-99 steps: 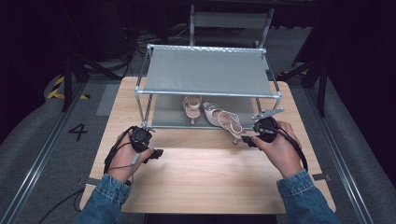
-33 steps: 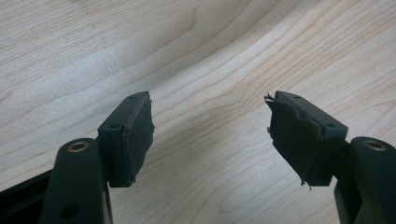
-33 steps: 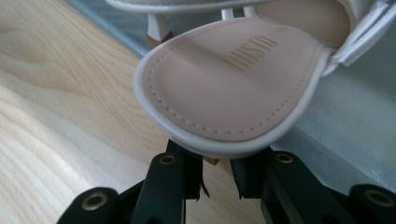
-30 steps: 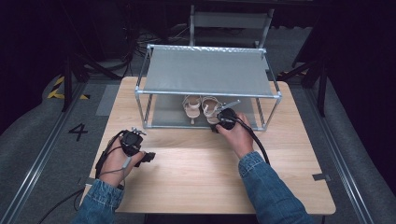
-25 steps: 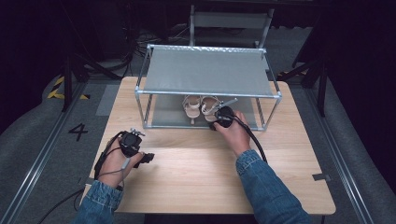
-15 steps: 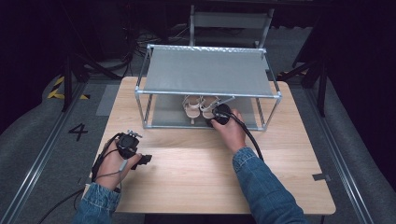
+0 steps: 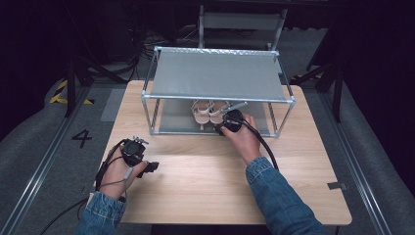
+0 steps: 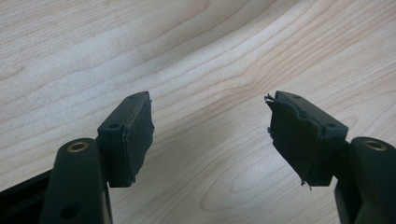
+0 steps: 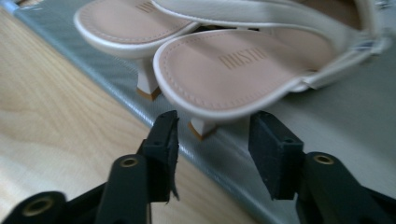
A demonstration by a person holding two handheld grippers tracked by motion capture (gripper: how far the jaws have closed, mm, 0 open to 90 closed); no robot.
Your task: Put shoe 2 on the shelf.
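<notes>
Dark floor lies all around the light wooden counter (image 7: pixel 205 186). From above, a grey metal shoe rack (image 7: pixel 218 73) stands on it. Two cream heeled sandals (image 7: pixel 208 111) sit side by side on its low shelf. The right arm in a blue sleeve reaches forward, and the right hand-held gripper (image 7: pixel 226 122) is at the shelf's front edge. The left hand-held gripper (image 7: pixel 149 167) rests low near the counter's left side.

Left gripper view: its jaws are spread wide over bare wood.

Right gripper view: the right hand-held gripper (image 9: pixel 212 135) has its jaws spread, just in front of the nearer sandal's heel (image 9: pixel 201 127).
</notes>
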